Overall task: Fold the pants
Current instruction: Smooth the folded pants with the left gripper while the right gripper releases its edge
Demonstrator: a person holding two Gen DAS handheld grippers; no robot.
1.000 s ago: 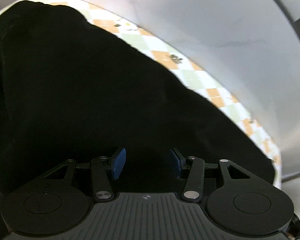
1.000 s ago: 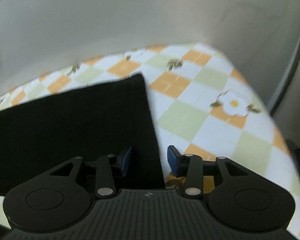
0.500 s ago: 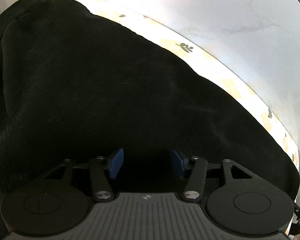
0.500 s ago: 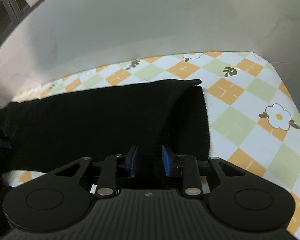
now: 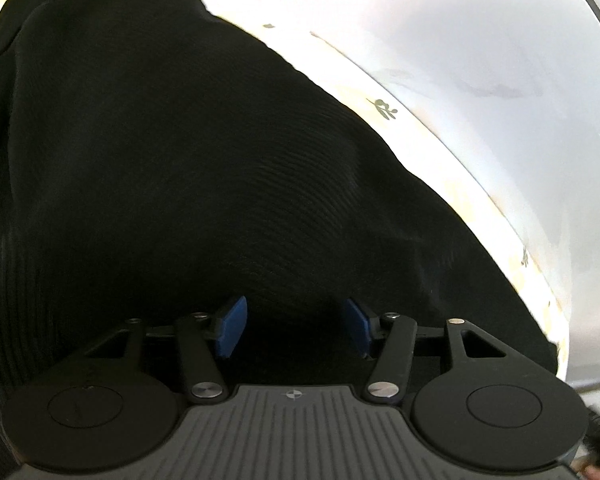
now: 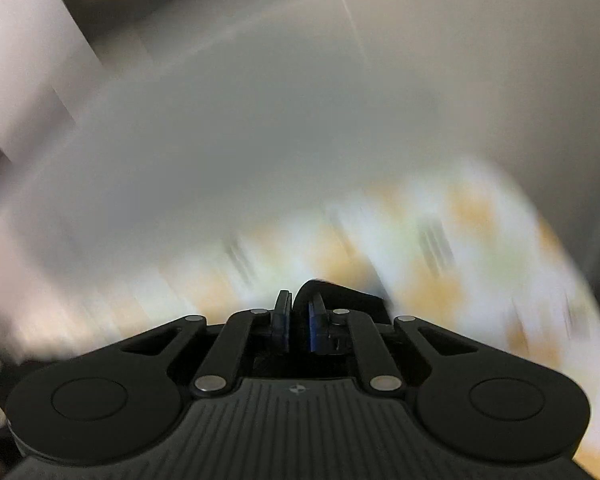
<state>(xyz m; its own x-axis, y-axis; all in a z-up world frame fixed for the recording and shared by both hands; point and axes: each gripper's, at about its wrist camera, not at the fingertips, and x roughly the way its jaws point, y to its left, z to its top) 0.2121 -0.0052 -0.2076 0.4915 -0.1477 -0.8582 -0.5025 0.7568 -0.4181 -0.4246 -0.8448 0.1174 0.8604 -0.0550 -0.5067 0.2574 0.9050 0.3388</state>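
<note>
Filling the left view, ribbed black pants [image 5: 204, 152] bulge in soft folds.

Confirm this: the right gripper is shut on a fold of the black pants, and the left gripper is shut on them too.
Wrong on the left. The left wrist view shows the left gripper open, pads apart over the black pants. The right gripper is shut on a fold, as the right wrist view shows.

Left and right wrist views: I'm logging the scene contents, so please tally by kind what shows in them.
Black pants: 1
Checked floral tablecloth: 1
Hand-held grippers: 2, the left hand-held gripper with its jaws apart over the fabric, the right hand-held gripper shut on a fold of the pants
Total: 4
</note>
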